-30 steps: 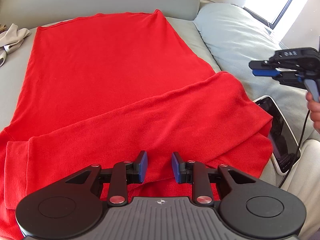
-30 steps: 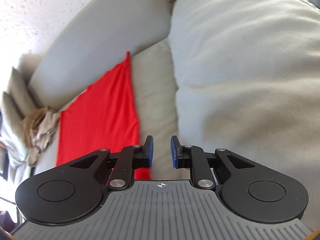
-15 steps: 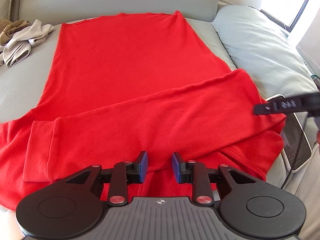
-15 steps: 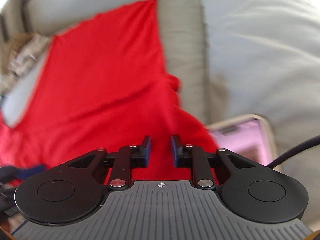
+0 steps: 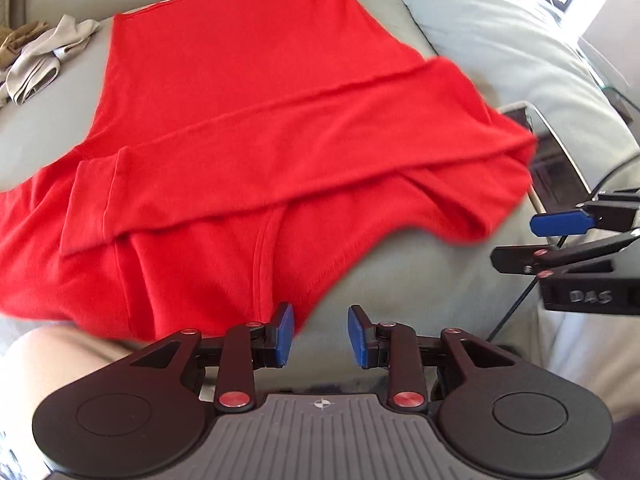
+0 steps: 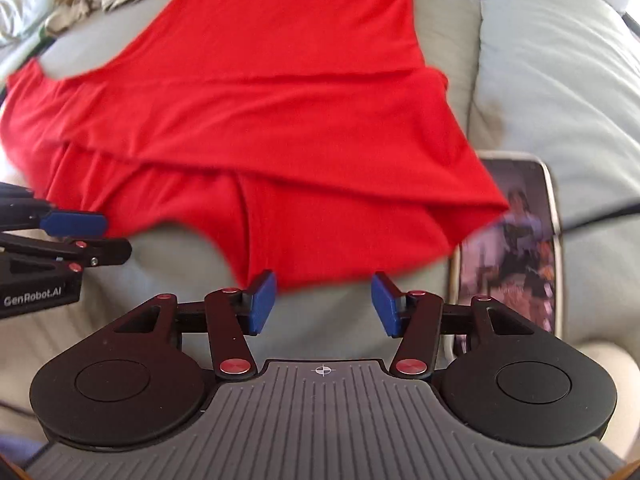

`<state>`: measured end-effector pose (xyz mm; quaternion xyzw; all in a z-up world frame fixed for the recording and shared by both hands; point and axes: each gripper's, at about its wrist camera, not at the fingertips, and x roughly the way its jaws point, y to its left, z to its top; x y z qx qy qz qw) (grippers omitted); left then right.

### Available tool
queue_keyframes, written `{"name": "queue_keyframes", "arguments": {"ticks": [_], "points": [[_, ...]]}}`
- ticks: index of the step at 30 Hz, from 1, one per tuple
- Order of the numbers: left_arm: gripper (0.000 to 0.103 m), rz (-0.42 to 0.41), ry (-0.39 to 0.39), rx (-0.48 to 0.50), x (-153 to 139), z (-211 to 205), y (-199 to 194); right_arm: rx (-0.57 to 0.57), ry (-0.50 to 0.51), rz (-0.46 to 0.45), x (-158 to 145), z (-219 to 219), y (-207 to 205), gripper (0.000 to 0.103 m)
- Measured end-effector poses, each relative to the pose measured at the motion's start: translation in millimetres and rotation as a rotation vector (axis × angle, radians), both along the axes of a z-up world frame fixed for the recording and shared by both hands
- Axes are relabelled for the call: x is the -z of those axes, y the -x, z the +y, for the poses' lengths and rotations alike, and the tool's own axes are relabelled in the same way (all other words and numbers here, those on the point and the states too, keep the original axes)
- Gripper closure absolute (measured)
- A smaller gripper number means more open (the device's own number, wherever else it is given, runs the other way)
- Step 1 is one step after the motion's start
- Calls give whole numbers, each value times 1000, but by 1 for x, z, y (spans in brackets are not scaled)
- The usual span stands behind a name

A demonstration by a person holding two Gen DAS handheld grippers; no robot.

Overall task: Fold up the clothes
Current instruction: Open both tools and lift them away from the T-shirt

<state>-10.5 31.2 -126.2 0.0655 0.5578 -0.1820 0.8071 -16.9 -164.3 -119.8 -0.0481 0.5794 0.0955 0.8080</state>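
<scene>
While the red shirt [image 5: 248, 128] lies spread on the grey sofa [image 5: 404, 280] with one sleeve folded across its body, both grippers sit just short of its near hem, the left gripper [image 5: 320, 336] with jaws parted narrowly and empty, the right gripper [image 6: 324, 306] with jaws wider and empty. Only the right view shows the lit picture on the phone [image 6: 516, 240] beside the shirt's right edge, partly under the cloth. Only the left view shows a bare knee [image 5: 60, 352] below the hem, and shows the beige clothes [image 5: 40, 60] at far left sharply.
</scene>
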Motion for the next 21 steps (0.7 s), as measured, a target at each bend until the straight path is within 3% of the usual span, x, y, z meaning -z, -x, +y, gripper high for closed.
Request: {"name": "queue_keyframes", "arguments": {"ticks": [2, 7, 15, 21], "points": [[69, -12, 12, -3, -4, 9, 12, 1, -68, 41, -6, -6, 14, 45], [66, -50, 70, -154, -13, 50, 27, 5, -96, -23, -22, -1, 39, 32], [64, -119, 166, -507, -30, 142, 29, -1, -216, -52, -41, 16, 25, 29], [61, -189, 171, -605, -46, 166, 32, -56, -210, -18, -42, 53, 15, 29]]}}
